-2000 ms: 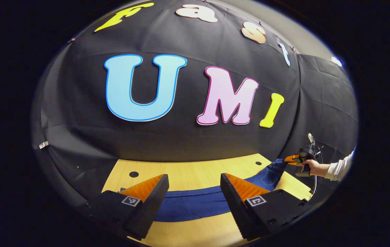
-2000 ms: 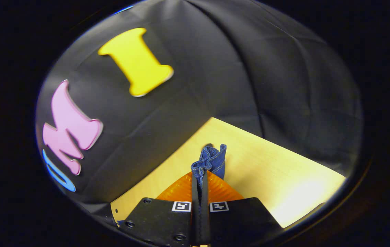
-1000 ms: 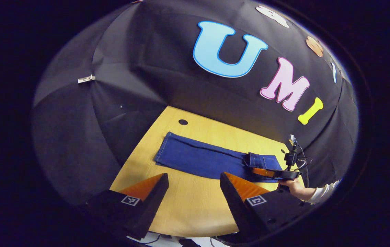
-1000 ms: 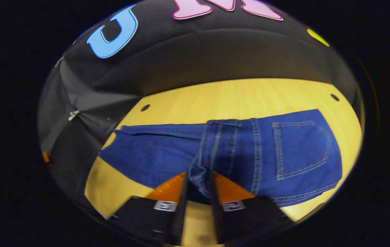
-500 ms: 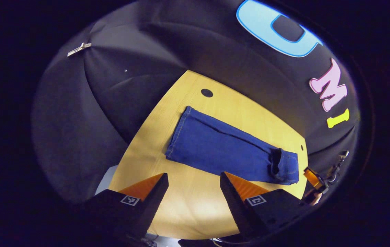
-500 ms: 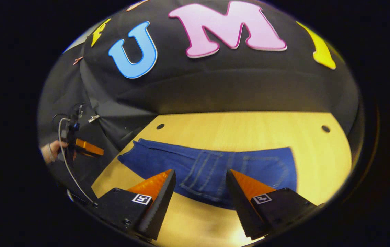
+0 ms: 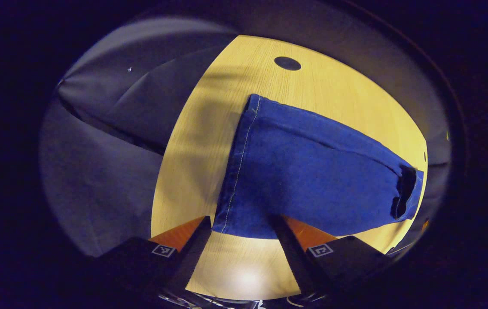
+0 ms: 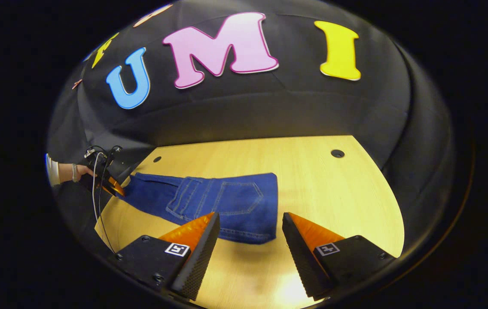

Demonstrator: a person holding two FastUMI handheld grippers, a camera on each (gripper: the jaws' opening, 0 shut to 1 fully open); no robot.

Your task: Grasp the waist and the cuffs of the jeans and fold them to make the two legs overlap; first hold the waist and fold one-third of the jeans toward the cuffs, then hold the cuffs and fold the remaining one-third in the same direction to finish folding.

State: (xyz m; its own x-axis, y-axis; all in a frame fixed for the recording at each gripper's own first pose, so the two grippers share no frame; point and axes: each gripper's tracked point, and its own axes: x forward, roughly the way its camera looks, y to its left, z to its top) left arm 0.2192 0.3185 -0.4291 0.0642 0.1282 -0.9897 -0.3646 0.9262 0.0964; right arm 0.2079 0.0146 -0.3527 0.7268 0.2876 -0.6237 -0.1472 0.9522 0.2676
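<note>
The jeans lay flat on the wooden table, legs stacked one on the other and the waist end already folded back over them. In the left gripper view the cuffs faced the camera, their stitched hem running up and away from the near edge, and the folded-over waist showed as a dark opening at the far right end. The left gripper hovered just at the near corner of the cuffs with its fingers spread wide apart; nothing lay between them, and the denim edge sat just past the tips, so whether a tip touched the cloth could not be told. In the right gripper view the right gripper was also spread wide and held nothing, its fingers standing over bare table just short of the folded waist part, where the back pocket faced up. The jeans stretched away to the left there, and at their far end the left gripper showed small, held by a hand with a pale sleeve, close to the cuffs.
</note>
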